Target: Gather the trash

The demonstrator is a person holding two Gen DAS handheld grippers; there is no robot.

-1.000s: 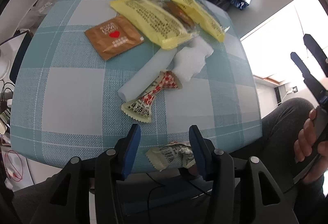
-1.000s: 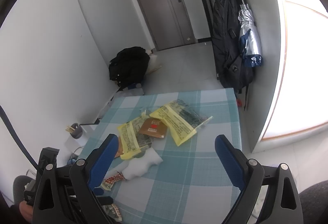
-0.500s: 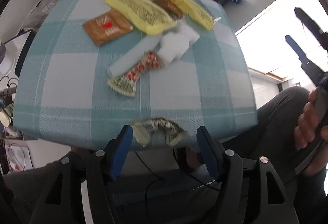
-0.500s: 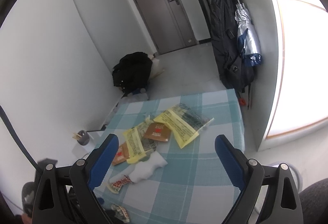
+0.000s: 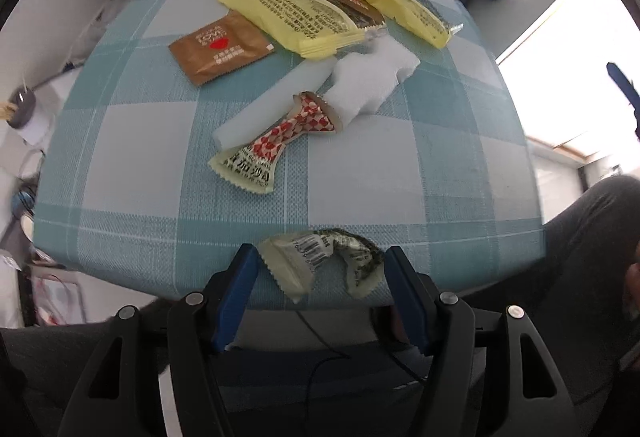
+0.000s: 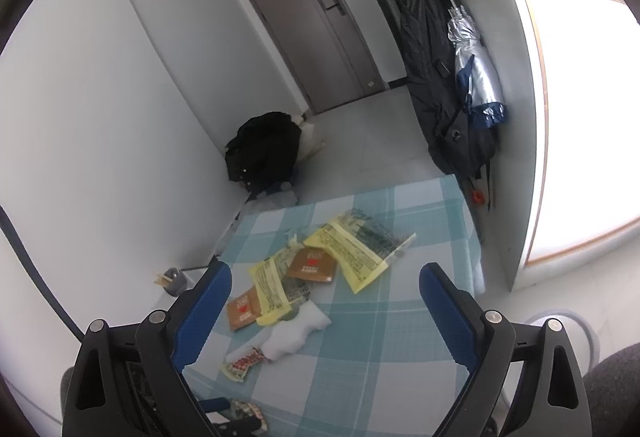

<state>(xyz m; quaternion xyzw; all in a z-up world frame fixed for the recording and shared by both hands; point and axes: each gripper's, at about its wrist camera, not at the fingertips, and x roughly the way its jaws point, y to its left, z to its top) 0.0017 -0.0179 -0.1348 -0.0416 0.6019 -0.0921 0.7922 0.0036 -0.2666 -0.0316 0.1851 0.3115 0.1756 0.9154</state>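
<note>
- The left gripper (image 5: 320,277) has its fingers spread apart, bracketing a crumpled wrapper (image 5: 320,261) at the table's (image 5: 120,141) 6 o'clock edge; nothing is gripped yet.
- The right gripper (image 6: 324,301) hangs high above the table, fingers released and empty.
- Collection looks barely begun: a red-checked wrapper (image 5: 276,145), white foam pieces (image 5: 360,85), a brown sachet (image 5: 220,51) and yellow packets (image 5: 296,17) lie from centre toward 12 o'clock.
- No bin is visible.
</note>
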